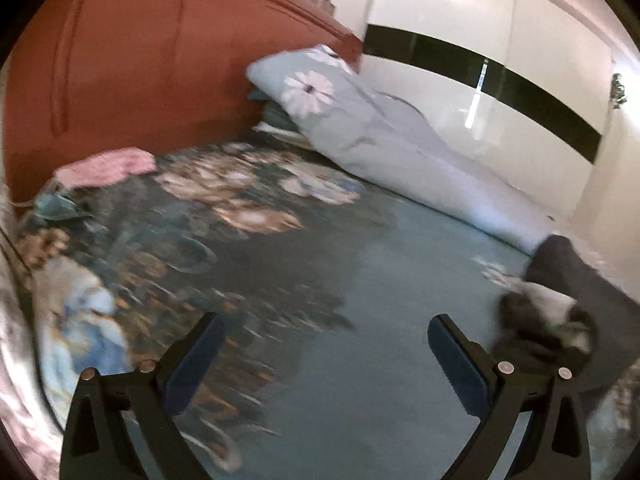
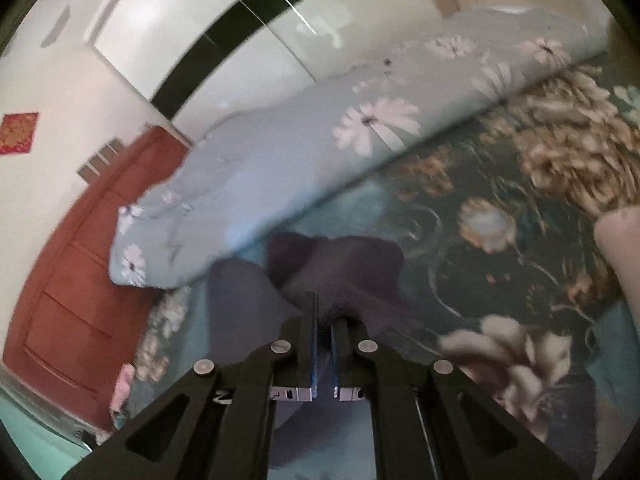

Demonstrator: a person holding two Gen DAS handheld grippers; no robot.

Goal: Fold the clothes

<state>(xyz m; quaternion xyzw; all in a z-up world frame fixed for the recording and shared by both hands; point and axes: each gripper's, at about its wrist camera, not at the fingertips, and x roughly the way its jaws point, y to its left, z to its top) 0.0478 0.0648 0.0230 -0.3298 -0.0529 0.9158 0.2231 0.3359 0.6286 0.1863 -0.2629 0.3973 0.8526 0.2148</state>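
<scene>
The left gripper (image 1: 326,338) is hanging over the bed (image 1: 360,280), its fingers (image 1: 452,356) standing wide apart with nothing between them, only the teal floral bedspread (image 1: 224,208) showing in the gap. The right gripper (image 2: 325,312) is pointing down at the bed with its fingers (image 2: 310,332) pressed together, clamped on a fold of the dark garment (image 2: 340,264), which is bunching up just in front of the tips and lying on the bedspread beside the long edge of the light blue flowered quilt (image 2: 320,152). In the left wrist view the same dark garment (image 1: 568,280) is sitting near the right edge of the bed, just beyond the right finger, with a paler blurred patch on it that is too smeared to identify. The quilt is lying rolled along the far edge of the bed against the white wardrobe (image 1: 480,40). A pink cloth (image 1: 108,166) is resting at the head edge of the bed, touching the red-brown headboard (image 1: 140,52), well apart from the garment. Both views are blurring
</scene>
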